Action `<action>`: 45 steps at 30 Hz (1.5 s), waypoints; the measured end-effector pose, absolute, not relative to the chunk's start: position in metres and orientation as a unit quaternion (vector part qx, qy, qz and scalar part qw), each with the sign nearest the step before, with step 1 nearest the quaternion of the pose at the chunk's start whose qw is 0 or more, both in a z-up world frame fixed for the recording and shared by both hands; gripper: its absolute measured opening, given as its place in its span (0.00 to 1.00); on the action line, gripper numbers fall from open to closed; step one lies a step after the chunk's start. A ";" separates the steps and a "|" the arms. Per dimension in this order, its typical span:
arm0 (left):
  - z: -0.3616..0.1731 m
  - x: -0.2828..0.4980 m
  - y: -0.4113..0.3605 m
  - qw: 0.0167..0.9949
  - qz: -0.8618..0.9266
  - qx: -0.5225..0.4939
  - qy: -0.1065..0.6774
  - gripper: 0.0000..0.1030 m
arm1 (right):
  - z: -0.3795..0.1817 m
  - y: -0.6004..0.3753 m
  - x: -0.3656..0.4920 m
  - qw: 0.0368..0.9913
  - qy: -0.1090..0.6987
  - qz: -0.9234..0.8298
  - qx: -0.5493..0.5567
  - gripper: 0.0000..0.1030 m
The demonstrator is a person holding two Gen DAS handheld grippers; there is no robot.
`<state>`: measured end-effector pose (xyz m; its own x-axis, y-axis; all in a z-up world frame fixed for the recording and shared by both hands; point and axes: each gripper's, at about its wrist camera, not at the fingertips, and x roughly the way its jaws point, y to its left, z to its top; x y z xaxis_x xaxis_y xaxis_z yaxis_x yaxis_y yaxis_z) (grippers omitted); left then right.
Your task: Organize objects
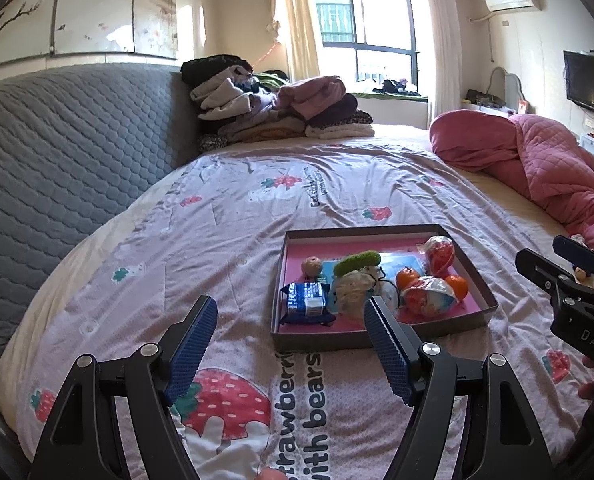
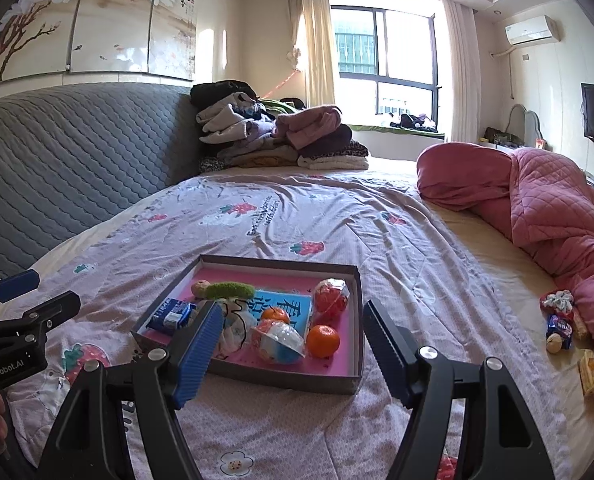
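Observation:
A shallow brown box with a pink floor [image 1: 473,276] [image 2: 353,384] lies on the bed. It holds a blue snack packet [image 1: 307,300] [image 2: 173,314], a green fuzzy piece [image 1: 357,262] [image 2: 231,290], a walnut [image 1: 312,266], two oranges [image 1: 407,278] [image 2: 324,340], wrapped toys [image 1: 429,300] [image 2: 279,340] and a white knitted item [image 1: 353,288]. My left gripper [image 1: 291,344] is open and empty, just in front of the box. My right gripper [image 2: 293,346] is open and empty, over the box's near edge. Loose items [image 2: 559,320] lie on the bed at the right.
The bed has a strawberry-print cover [image 1: 225,216] [image 2: 397,240]. A grey padded headboard [image 1: 57,152] stands at the left. A pile of clothes [image 1: 273,104] [image 2: 277,136] sits at the far end. A pink quilt [image 1: 537,160] [image 2: 545,200] is bunched at the right.

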<state>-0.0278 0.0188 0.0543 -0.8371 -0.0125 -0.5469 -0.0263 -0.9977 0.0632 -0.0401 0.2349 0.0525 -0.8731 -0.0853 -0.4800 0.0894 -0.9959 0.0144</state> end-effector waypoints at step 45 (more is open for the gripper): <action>-0.017 -0.061 0.008 0.002 0.943 -0.333 0.016 0.75 | -0.016 0.223 -0.053 0.042 0.025 -0.958 0.284 0.69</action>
<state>-0.0606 0.0079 -0.0171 -0.7787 -0.0076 -0.6273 -0.0136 -0.9995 0.0290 -0.0533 0.2231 -0.0161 -0.8353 -0.0672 -0.5457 0.0952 -0.9952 -0.0231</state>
